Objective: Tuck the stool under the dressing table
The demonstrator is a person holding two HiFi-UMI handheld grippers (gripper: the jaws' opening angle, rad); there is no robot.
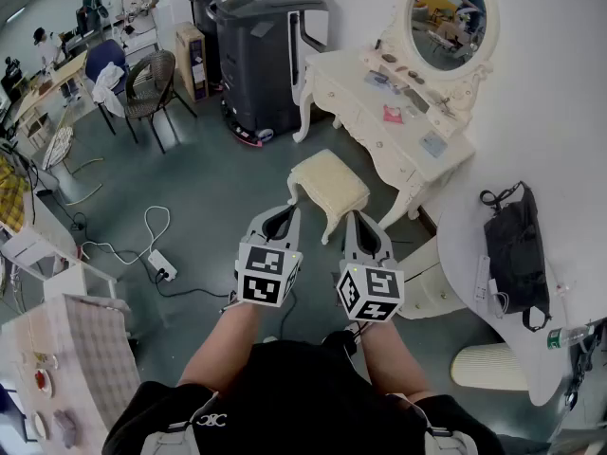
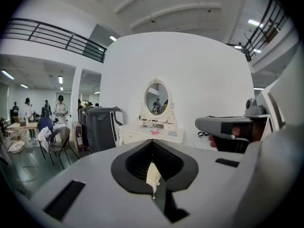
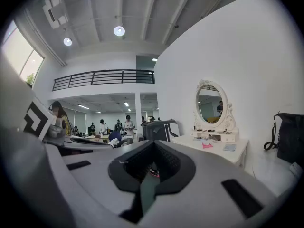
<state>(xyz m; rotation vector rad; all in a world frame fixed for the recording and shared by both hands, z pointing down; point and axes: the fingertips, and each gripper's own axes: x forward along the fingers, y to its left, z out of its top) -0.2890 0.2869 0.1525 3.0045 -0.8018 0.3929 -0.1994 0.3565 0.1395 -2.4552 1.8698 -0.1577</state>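
Note:
A cream cushioned stool [image 1: 327, 184] with white legs stands on the grey floor, out in front of the white dressing table [image 1: 353, 85] with its oval mirror [image 1: 448, 15]. My left gripper [image 1: 282, 213] and right gripper [image 1: 365, 222] hang side by side just on my side of the stool, both shut and holding nothing. In the left gripper view a sliver of the stool [image 2: 153, 174] shows through the slot of the gripper [image 2: 153, 145], with the dressing table [image 2: 151, 130] beyond. The right gripper view has the gripper [image 3: 153, 145] level and the dressing table [image 3: 216, 145] ahead to the right.
A tall dark grey machine [image 1: 267, 57] stands left of the dressing table. A round white table [image 1: 474, 254] with a black bag [image 1: 517, 245] is at my right. A power strip [image 1: 161, 265] with cable lies on the floor at left. Chairs [image 1: 147, 88] and people are further back.

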